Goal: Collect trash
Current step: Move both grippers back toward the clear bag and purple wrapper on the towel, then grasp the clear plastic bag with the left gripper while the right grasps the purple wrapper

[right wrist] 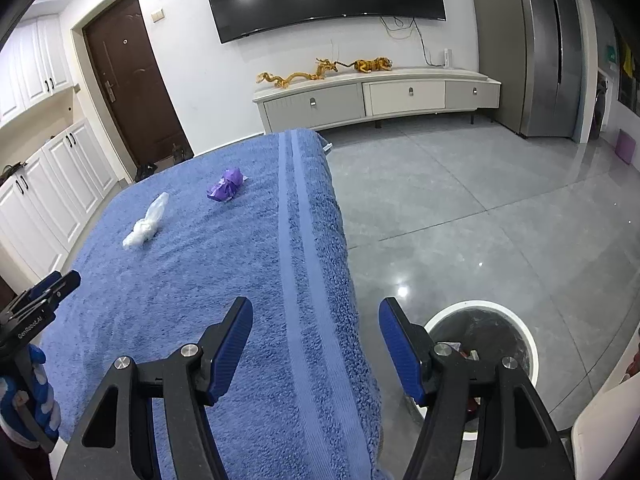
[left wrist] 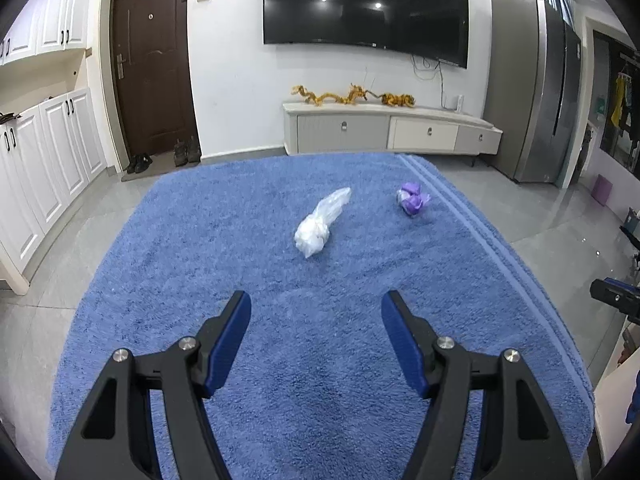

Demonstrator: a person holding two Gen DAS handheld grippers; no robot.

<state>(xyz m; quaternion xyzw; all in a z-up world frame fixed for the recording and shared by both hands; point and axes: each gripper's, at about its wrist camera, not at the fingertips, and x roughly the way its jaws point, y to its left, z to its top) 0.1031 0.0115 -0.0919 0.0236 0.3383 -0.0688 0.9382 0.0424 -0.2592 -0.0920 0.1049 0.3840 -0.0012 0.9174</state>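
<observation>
Over on the left, white cabinets [left wrist: 60, 152] and a dark brown door [left wrist: 154, 68], shoes [left wrist: 138, 163] parked at its foot. Front and centre, a desk under a fluffy blue towel [left wrist: 240, 280], with two bits of trash sitting well apart on the far half. First up, a crumpled white plastic bag [left wrist: 320, 224], clearly elongated: fat scrunched end toward the camera, thin twisted tail running away and slightly to the right, toward the TV stand [left wrist: 392, 128]. Further right and a bit farther back, a balled-up purple bag [left wrist: 413, 198], roundish, so no real long axis to speak of, lying just inside the towel's striped border. Left tool [left wrist: 316, 308] hovering low over the near part of the towel, spread wide, gripping nothing, touching nothing, white bag lined up roughly ahead of the gap. Right tool [right wrist: 316, 312] just as wide open and just as empty, straddling the towel's right edge, left finger over the towel, right finger out past it above a round white-rimmed trash bin [right wrist: 520, 328] on the grey tile floor [right wrist: 460, 220], some scraps visible inside. Farthest right, a tall steel fridge [right wrist: 556, 48].
</observation>
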